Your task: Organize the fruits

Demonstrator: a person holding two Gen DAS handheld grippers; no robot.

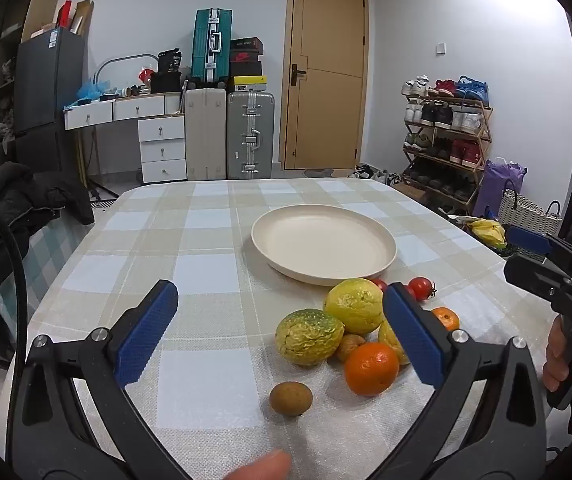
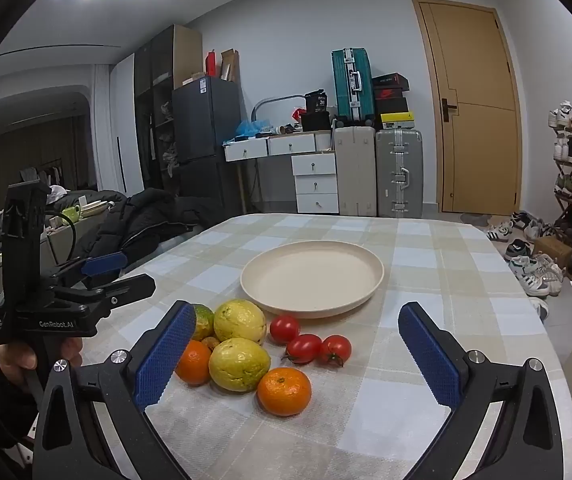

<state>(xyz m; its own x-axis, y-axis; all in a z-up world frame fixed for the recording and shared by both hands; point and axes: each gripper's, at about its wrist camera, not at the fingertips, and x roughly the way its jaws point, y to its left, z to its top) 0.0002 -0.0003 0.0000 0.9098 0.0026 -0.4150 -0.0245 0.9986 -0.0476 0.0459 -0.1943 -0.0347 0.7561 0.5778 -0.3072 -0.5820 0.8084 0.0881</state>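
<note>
On the checked tablecloth, the fruit lies heaped just short of the round cream plastic plate (image 1: 324,248), which holds nothing yet. To my left gripper's (image 1: 281,338) side sits a small brown kiwi-like fruit (image 1: 290,398); I'd straddle it squarely and close gently. Both it and my right gripper (image 2: 296,354) are spread wide, holding nothing.

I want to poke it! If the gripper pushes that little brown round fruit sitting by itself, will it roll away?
Probably a little. The small brown fruit looks rounded and sits apart from the pile, so nothing blocks it. The checked tablecloth looks woven, which may slow it quickly. It seems small enough to be light, so a gentle nudge should do.
</note>
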